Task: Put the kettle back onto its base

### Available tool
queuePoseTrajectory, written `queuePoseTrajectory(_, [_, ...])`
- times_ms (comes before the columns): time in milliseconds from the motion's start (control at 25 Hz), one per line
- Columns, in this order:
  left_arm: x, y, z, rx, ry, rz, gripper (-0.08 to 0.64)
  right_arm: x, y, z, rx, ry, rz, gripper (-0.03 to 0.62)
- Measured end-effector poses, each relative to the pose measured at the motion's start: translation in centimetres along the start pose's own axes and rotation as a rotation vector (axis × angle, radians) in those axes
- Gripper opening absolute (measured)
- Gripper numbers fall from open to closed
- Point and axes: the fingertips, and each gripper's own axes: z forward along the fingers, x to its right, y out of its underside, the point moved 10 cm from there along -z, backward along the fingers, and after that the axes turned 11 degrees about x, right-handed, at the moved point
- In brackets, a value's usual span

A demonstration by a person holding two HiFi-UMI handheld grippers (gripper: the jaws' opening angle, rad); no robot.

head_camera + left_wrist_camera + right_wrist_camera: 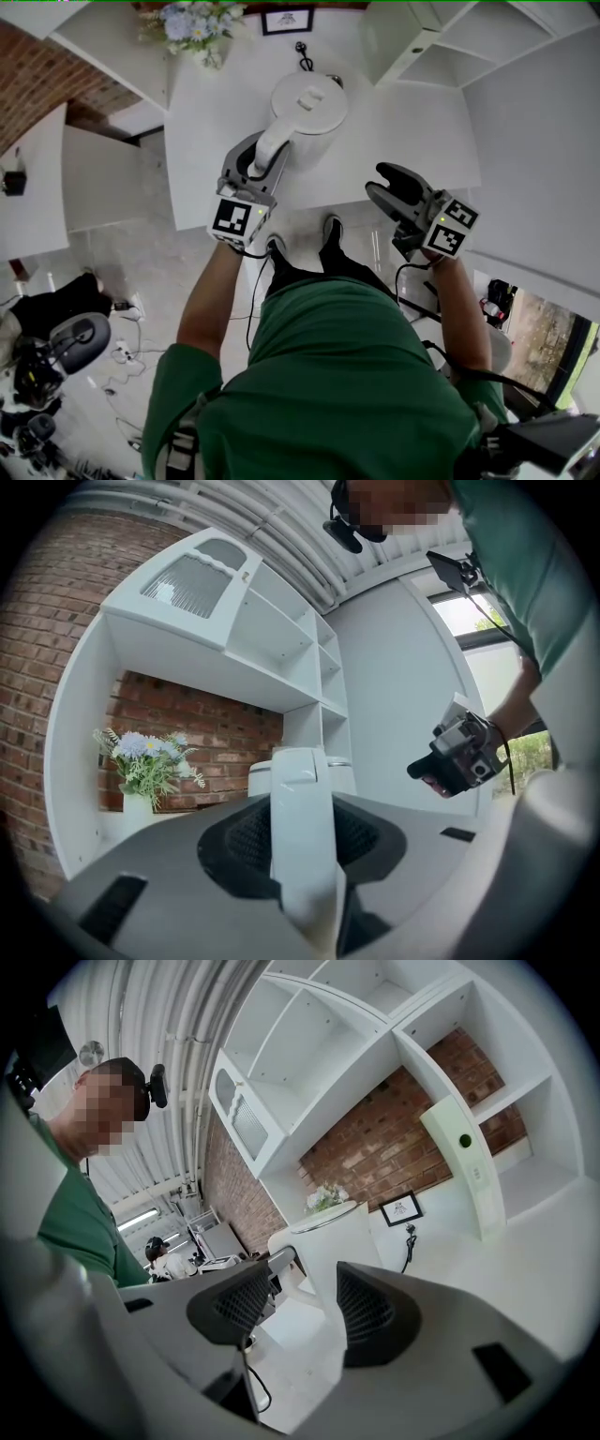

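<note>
Squeezing the white handle [300, 827], your left gripper [255, 167] holds the kettle [309, 105] tight between its jaws. Your right gripper [380, 180] has its jaws wide apart with nothing inside; the kettle is out past them, over the white table [412, 122].

— How's the light where you're working?
— Bright, even daylight. In my left gripper view the window [469, 621] washes out almost to white. The white counter [412, 122] shows no hard glare, only soft shadows near its front edge.
— And sharpness?
— The head view is crisp. Both gripper views bend the shelves [375, 1044] toward the edges and go black in the corners. The kettle [302, 827] handle, closest to my lens, is soft.
</note>
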Motion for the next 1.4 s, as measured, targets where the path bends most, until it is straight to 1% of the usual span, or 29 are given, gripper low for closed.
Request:
queuePoseTrajectory(240, [-0.1,-0.3,-0.9,-0.066,0.022,0.04,0.14,-0.6,-0.2,-0.1,0.027,0.004,-0.005,0.242])
queuePoseTrajectory(440, [0.3,-0.2,-2.6,-0.115,0.004,0.032,0.14,-0.4,-0.5,-0.1,0.059,0.006,0.003,0.238])
queuePoseTrajectory(720, [1.7,0.3,-3.9,-0.178,-0.026,-0.006,0.14,0.0,-0.3,0.5,0.087,-0.009,0.035,0.233])
queuePoseTrajectory(920, [2.2,0.6,-4.4,-0.195,-0.059,-0.022,0.141,0.4,-0.3,1.1,0.095,-0.027,0.045,0.232])
queuePoseTrajectory(1040, [2.3,0.5,-4.3,-0.209,-0.055,-0.028,0.143,0.6,-0.5,1.2,0.099,-0.034,0.046,0.23])
queuePoseTrajectory(1080, [2.3,0.6,-4.2,-0.215,-0.051,-0.033,0.147,0.7,-0.7,1.2,0.102,-0.036,0.044,0.229])
queuePoseTrajectory(1160, [2.2,0.7,-4.3,-0.234,-0.047,-0.047,0.203,0.9,-1.0,1.3,0.109,-0.034,0.035,0.227])
queuePoseTrajectory(1240, [2.2,0.9,-4.8,-0.266,-0.046,-0.062,0.244,1.0,-1.4,1.3,0.119,-0.024,0.015,0.221])
queuePoseTrajectory(1320, [2.2,0.8,-5.4,-0.284,-0.046,-0.067,0.263,1.0,-1.9,1.4,0.131,-0.006,-0.017,0.209])
queuePoseTrajectory(1400, [2.1,0.1,-6.0,-0.264,-0.06,-0.068,0.268,0.9,-2.6,1.5,0.146,0.018,-0.053,0.191])
